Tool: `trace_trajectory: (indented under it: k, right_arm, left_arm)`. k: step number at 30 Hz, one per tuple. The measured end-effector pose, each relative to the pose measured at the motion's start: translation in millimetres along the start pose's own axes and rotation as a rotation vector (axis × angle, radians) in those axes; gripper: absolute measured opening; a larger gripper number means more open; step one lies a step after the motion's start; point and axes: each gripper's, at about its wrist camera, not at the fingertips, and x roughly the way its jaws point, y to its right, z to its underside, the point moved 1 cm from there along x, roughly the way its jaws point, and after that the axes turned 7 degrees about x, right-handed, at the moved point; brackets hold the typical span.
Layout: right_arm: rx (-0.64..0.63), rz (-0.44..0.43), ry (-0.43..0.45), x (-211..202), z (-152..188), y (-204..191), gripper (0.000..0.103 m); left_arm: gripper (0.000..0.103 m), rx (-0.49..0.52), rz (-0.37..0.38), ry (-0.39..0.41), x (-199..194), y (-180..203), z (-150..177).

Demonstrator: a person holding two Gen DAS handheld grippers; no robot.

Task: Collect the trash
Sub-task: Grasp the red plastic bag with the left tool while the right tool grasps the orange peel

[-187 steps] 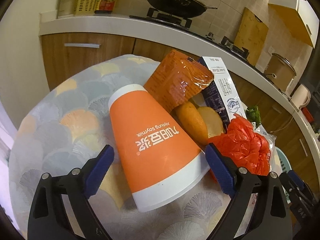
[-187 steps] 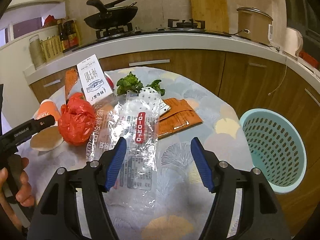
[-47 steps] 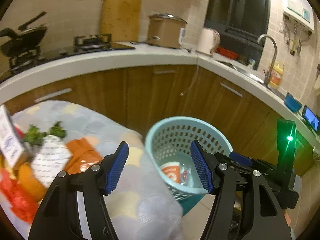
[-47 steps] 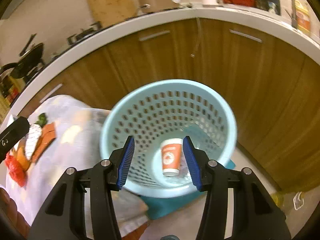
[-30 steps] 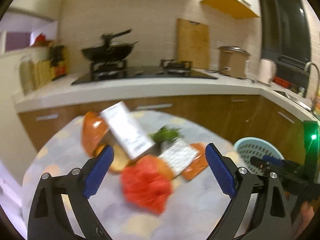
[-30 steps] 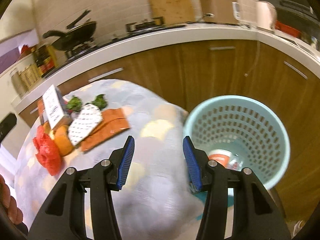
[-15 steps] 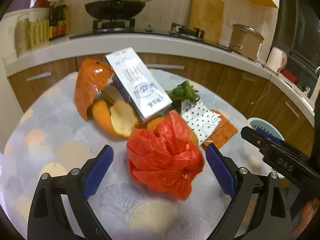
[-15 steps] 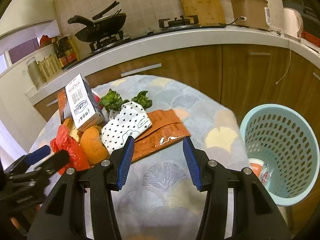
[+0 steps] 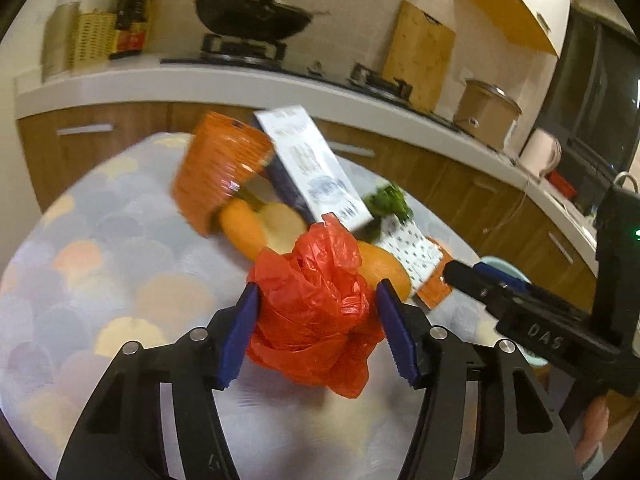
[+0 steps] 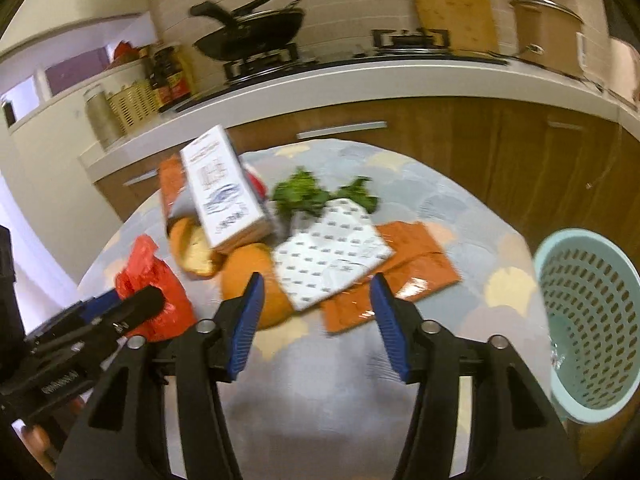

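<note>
Your left gripper (image 9: pixel 318 334) brackets the crumpled red plastic bag (image 9: pixel 316 312) on the scallop-patterned tablecloth (image 9: pixel 100 264), pads touching its sides. Your right gripper (image 10: pixel 316 328) hangs spread and empty, with the pale blue perforated basket (image 10: pixel 592 320) beside the table.

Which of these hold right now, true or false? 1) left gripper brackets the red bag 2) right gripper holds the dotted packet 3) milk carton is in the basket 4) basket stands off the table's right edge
1) True: the left gripper has its jaws on either side of the red plastic bag.
2) False: the right gripper is open and holds nothing; the dotted packet lies on the table.
3) False: the milk carton leans on the trash pile on the table.
4) True: the teal basket stands there.
</note>
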Motion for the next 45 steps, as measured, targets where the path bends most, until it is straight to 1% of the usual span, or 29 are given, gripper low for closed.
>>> trace_trajectory:
  k: [2, 4, 7, 10, 12, 13, 15, 20, 21, 22, 23, 24, 25, 28, 30, 32, 34, 36, 38, 39, 40, 42, 45]
  right_arm:
    - [-0.028, -0.009, -0.013, 8.9, 0.2, -12.6, 0.059]
    - [-0.054, -0.001, -0.031, 19.8, 2.4, -22.1, 0.063]
    - [-0.086, 0.004, -0.047, 33.0, 7.6, -34.6, 0.063]
    - [-0.109, 0.034, -0.053, 42.6, 11.1, -41.1, 0.063]
    - [-0.120, 0.054, -0.045, 44.4, 10.9, -42.4, 0.065]
    - [-0.124, 0.063, -0.037, 44.5, 10.6, -43.0, 0.070]
    - [-0.130, 0.070, -0.044, 46.7, 11.0, -43.3, 0.074]
    - [-0.179, 0.104, -0.062, 53.6, 13.8, -50.9, 0.074]
    - [-0.192, 0.114, -0.057, 53.6, 14.7, -52.9, 0.065]
    - [-0.208, 0.105, -0.056, 52.6, 16.4, -55.6, 0.046]
    - [-0.220, 0.095, -0.052, 50.7, 18.3, -58.0, 0.041]
    - [-0.226, 0.085, -0.051, 48.9, 19.5, -58.2, 0.027]
    - [-0.226, 0.070, -0.049, 46.2, 20.6, -58.0, 0.020]
    - [-0.185, -0.015, -0.054, 36.9, 19.4, -53.2, 0.016]
    - [-0.133, -0.111, -0.075, 25.9, 19.3, -46.0, 0.016]
    - [-0.131, -0.149, -0.081, 15.3, 21.2, -44.9, 0.016]
    - [-0.139, -0.177, -0.069, -0.4, 23.4, -45.5, 0.016]
    - [-0.139, -0.191, -0.052, -14.3, 24.1, -45.6, 0.016]
    - [-0.135, -0.191, -0.032, -26.6, 23.4, -43.5, 0.016]
    - [-0.128, -0.194, -0.019, -33.7, 21.9, -41.1, 0.016]
    - [-0.122, -0.191, -0.001, -41.7, 19.9, -37.9, 0.016]
    - [-0.115, -0.176, 0.031, -53.4, 15.0, -29.1, 0.016]
    - [-0.098, -0.144, 0.080, -73.7, 7.7, -10.8, 0.016]
  left_arm:
    - [0.057, 0.006, -0.038, 0.021, -7.9, -7.2, 0.7]
    - [0.057, 0.010, -0.068, 0.034, -12.5, -14.2, 3.7]
    - [0.057, 0.006, -0.086, 0.039, -11.3, -20.9, 10.6]
    - [0.057, -0.001, -0.102, 0.047, -9.2, -22.1, 14.9]
    - [0.057, 0.000, -0.105, 0.072, -11.9, -23.7, 13.0]
    - [0.057, -0.001, -0.106, 0.072, -11.5, -24.7, 13.2]
    - [0.057, -0.011, -0.098, 0.067, -9.7, -28.0, 12.5]
    - [0.058, -0.045, -0.075, 0.066, -8.4, -35.8, 13.3]
    - [0.058, -0.042, -0.075, 0.067, -8.2, -35.4, 13.2]
    - [0.058, -0.039, -0.076, 0.068, -8.2, -34.8, 13.2]
    - [0.058, -0.035, -0.081, 0.068, -8.3, -34.1, 13.4]
    - [0.058, -0.034, -0.084, 0.065, -8.2, -34.1, 13.7]
    - [0.058, -0.035, -0.085, 0.062, -8.0, -34.7, 13.9]
    - [0.058, -0.040, -0.082, 0.066, -9.7, -35.4, 13.9]
    - [0.058, -0.034, -0.083, 0.068, -10.3, -33.9, 13.7]
    - [0.058, -0.021, -0.087, 0.066, -10.9, -30.5, 13.3]
    - [0.058, -0.025, -0.073, 0.065, -12.7, -27.9, 12.4]
    - [0.058, -0.032, -0.049, 0.073, -17.7, -22.6, 10.3]
    - [0.058, -0.014, -0.036, 0.091, -25.1, -13.1, 5.0]
    - [0.058, -0.011, -0.020, 0.097, -28.4, -8.3, 2.6]
    - [0.058, -0.015, 0.012, 0.103, -32.6, -2.7, -1.6]
    - [0.058, -0.008, 0.046, 0.116, -37.7, 8.1, -7.1]
    - [0.058, 0.034, 0.077, 0.140, -44.8, 31.5, -18.2]
